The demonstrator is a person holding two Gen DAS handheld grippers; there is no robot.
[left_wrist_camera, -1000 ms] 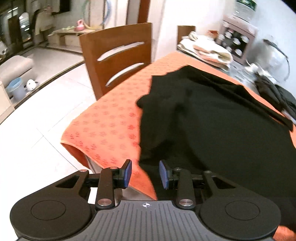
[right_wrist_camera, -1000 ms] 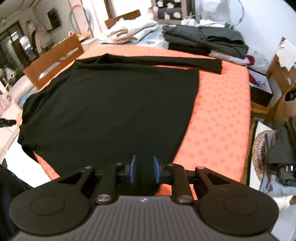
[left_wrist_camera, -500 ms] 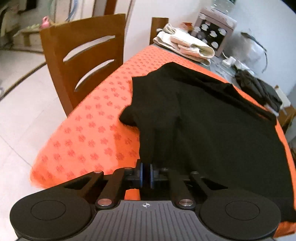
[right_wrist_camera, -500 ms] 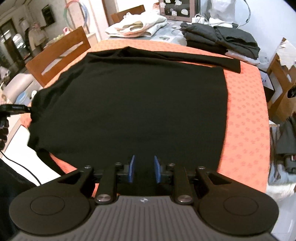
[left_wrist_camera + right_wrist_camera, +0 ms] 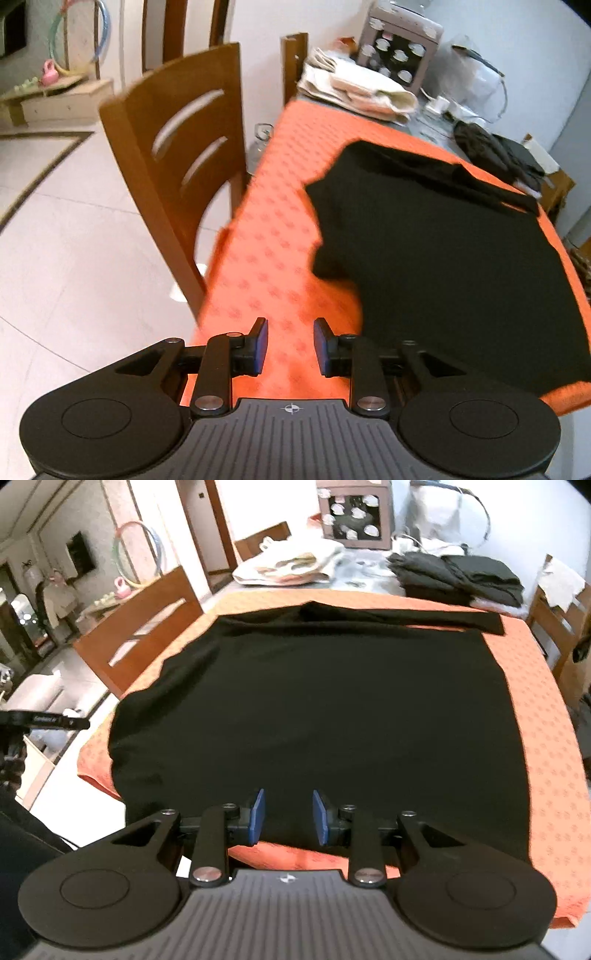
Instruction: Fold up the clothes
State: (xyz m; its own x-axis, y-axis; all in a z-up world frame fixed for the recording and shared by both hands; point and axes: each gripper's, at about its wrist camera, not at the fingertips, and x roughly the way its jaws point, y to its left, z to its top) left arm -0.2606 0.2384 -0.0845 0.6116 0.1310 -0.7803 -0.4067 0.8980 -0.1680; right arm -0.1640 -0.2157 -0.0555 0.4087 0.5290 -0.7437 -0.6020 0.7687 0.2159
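Black garment lies spread flat on the orange-clothed bench. Left gripper has just opened its jaws, empty above bare cloth; right gripper, also just opening, empty over the garment's near hem.

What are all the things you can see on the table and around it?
Black garment: one, black, spread flat on the tablecloth.
Tablecloth: one, orange, patterned, covering the table.
Dark folded clothes: one pile, dark grey, far end of the table.
Light folded clothes: one pile, cream, far end of the table.
Wooden chair: one, brown, beside the table's left edge.
Hoop: one, multicoloured, against the far wall.
Left gripper: black with blue pads, open, over bare cloth.
Right gripper: same, open, over the garment's near edge.
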